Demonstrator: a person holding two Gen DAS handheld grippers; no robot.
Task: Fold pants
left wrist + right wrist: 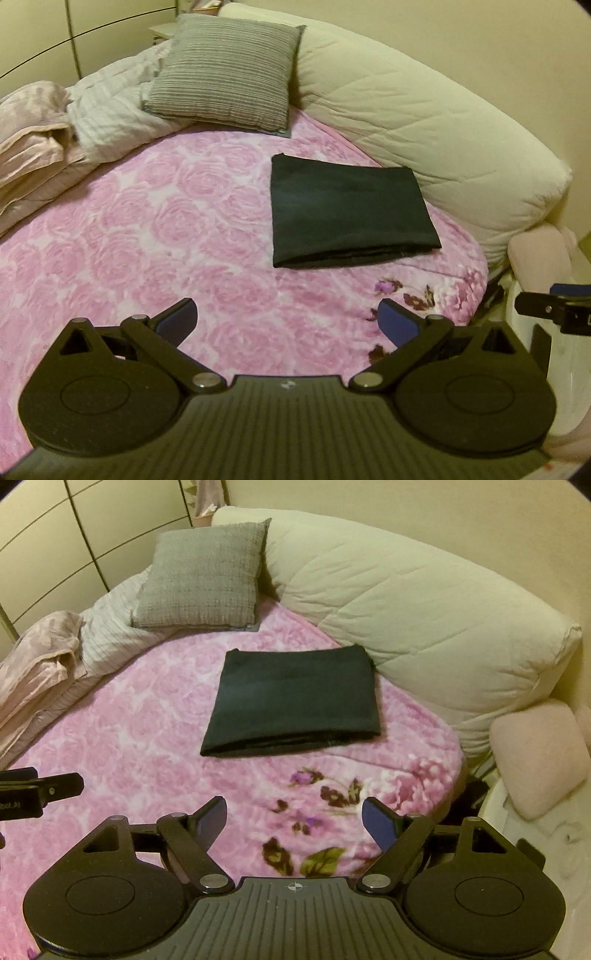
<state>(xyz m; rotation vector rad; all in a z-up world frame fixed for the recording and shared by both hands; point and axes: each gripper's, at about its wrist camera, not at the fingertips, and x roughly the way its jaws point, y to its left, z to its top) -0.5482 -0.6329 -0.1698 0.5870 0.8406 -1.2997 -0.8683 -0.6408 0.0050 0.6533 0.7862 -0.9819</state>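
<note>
The dark pants lie folded into a flat rectangle on the pink rose-patterned blanket, close to the cream bolster. In the right wrist view the same pants lie straight ahead on the blanket. My left gripper hangs above the blanket, well short of the pants, its jaws wide open with nothing between them. My right gripper is also open and empty, raised over the flowered corner of the blanket. Each gripper's tip shows at the edge of the other's view.
A grey striped cushion leans at the head of the bed. A long cream quilted bolster runs along the right side. Crumpled white and beige bedding is piled at the left. A pale pink cushion sits beyond the bed's right corner.
</note>
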